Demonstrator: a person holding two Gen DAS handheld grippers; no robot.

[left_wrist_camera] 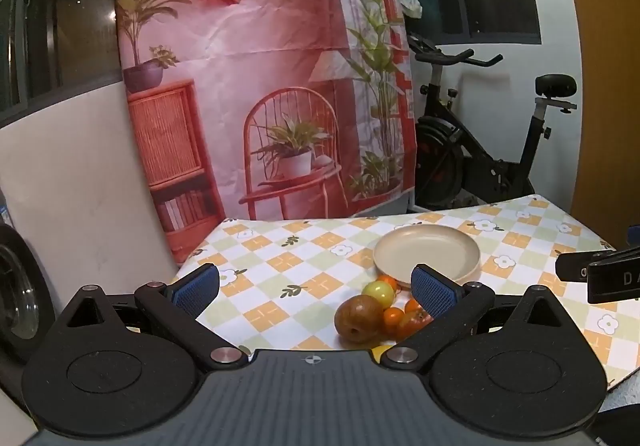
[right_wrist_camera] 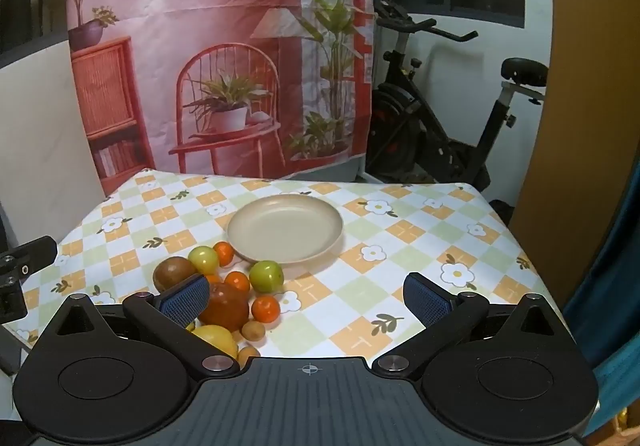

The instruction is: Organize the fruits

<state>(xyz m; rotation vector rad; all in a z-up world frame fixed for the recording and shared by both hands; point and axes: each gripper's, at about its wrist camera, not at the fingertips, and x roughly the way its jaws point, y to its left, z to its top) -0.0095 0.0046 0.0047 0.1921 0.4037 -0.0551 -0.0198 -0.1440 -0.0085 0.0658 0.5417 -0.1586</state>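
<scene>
Beige and round, the plate (right_wrist_camera: 286, 230) sits on the checked tablecloth (right_wrist_camera: 400, 246) with nothing in it. Just beside its near left edge lies a pile of fruit: a green apple (right_wrist_camera: 267, 276) almost touching the plate, another green one (right_wrist_camera: 203, 260), small oranges (right_wrist_camera: 266, 308), a brown pear (right_wrist_camera: 173, 273), a dark red fruit (right_wrist_camera: 226, 306) and a yellow lemon (right_wrist_camera: 216, 340). The right gripper (right_wrist_camera: 306, 296) is wide open and holds nothing; its left finger sits in front of the pile. The left gripper (left_wrist_camera: 316, 288) is wide open too and holds nothing, with the brown pear (left_wrist_camera: 359, 318) between its fingers but not touched.
</scene>
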